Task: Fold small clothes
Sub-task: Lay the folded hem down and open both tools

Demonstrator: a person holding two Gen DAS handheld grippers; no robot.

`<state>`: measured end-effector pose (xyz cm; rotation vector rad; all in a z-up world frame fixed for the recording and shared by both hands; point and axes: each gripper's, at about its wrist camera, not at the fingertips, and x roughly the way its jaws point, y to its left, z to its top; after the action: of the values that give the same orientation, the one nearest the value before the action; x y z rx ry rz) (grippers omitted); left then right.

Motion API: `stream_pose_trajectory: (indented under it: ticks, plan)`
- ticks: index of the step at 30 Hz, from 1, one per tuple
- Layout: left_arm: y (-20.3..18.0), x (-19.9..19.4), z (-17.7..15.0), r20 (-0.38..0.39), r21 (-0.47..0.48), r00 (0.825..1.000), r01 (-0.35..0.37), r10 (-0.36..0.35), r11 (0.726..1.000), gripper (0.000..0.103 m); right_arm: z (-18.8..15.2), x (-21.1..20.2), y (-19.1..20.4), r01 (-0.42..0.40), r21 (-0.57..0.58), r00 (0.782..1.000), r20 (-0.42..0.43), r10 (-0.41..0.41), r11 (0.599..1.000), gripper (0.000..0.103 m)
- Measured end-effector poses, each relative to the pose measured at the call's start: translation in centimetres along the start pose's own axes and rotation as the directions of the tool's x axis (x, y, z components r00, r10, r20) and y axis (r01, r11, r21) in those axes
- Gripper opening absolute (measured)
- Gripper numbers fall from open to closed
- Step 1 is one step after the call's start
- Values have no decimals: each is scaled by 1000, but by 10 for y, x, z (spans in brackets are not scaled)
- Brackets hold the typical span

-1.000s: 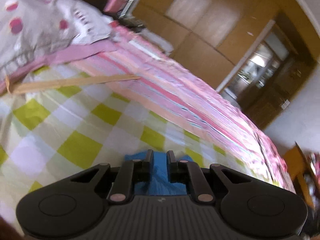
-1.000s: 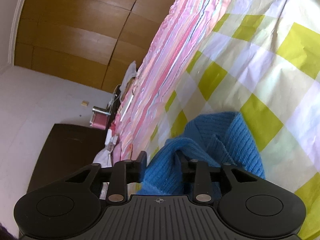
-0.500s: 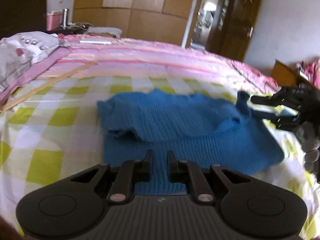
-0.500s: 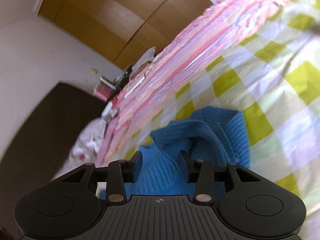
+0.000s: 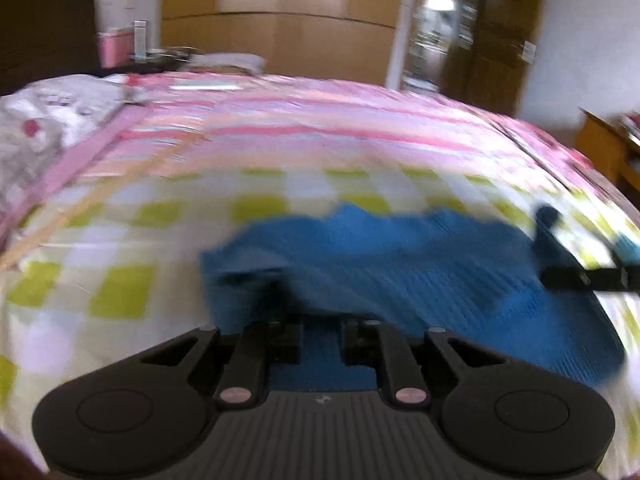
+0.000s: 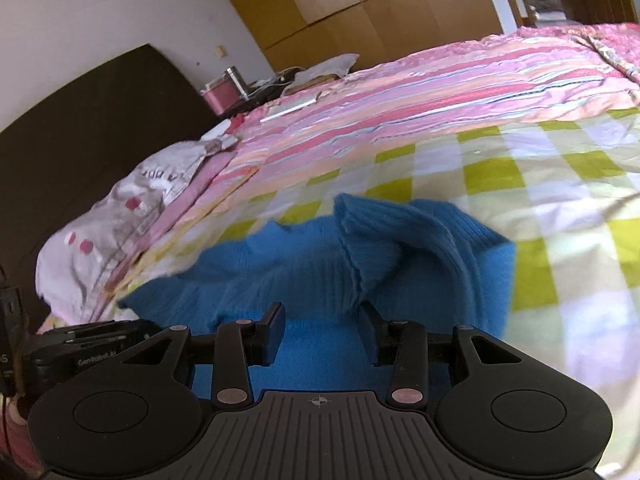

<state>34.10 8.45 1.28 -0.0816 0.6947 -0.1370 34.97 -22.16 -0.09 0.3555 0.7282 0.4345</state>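
Our left gripper fills the bottom of its own view, fingers drawn close with only a narrow gap; its jaws have just been opening a little, and blue knit shows in the gap below them, though the blur keeps us from saying whether the pads press on it. Our right gripper sits at the bottom of the right wrist view with its fingers spread apart, nothing pinched between them, only the knit surface lying underneath.

We see the blue knitted sweater spread on the checked green-and-white sheet, in the lower middle of both views. In the right wrist view a ribbed part of it is folded over and stands up in a soft ridge just above the right finger. In the left wrist view (badly smeared by motion) the sweater runs from centre towards the lower right, and the right gripper shows as a dark shape at the right edge, over the sweater's far side.

Beyond the checked sheet lies a pink striped blanket, and at the left of the frame a white pillow with pink dots rests by a dark headboard. Wooden wardrobe doors fill the top.
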Motion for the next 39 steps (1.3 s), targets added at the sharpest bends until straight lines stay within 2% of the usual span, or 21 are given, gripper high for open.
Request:
stream_pose_trajectory:
  ticks: [4,6,10,18,21,25,27,29,31,36,39]
  plan:
    - [21,3,14,26,-118,998,-46,49,992,21,19,12,2,55,33,997,54,-57,998,40]
    - [27,1,14,34,-139,997,-67,72,988,21,28,16,-5,92,90,992,79,-99,992,40]
    - [38,-5,7,43,-160,993,-103,111,982,22,34,13,-20,114,180,984,116,-136,977,40]
    - [45,-14,-16,23,-176,993,-113,118,978,23,10,0,-11,176,56,976,119,-181,983,40]
    - [47,-20,-30,10,-179,992,-120,124,977,28,-3,-4,-11,213,21,971,107,-214,977,38]
    - [48,-25,-44,-19,-135,977,-212,211,968,29,-11,-7,-11,272,-39,958,103,-267,962,38]
    - [51,-25,-50,-47,-130,974,-228,224,965,29,-10,-10,-10,284,-34,955,96,-279,958,38]
    - [50,-30,-52,-40,-113,972,-233,230,966,29,-9,-12,-11,296,-33,952,85,-293,955,38]
    - [51,-37,-52,-27,-128,976,-216,215,968,29,-10,-16,-10,300,-32,951,84,-297,953,38]
    - [52,-56,-56,4,-210,992,-122,125,970,30,-19,-35,-2,277,-29,956,107,-272,961,39]
    - [48,-53,-60,2,-225,997,-74,77,971,35,-27,-37,-4,289,-35,955,85,-285,957,39]
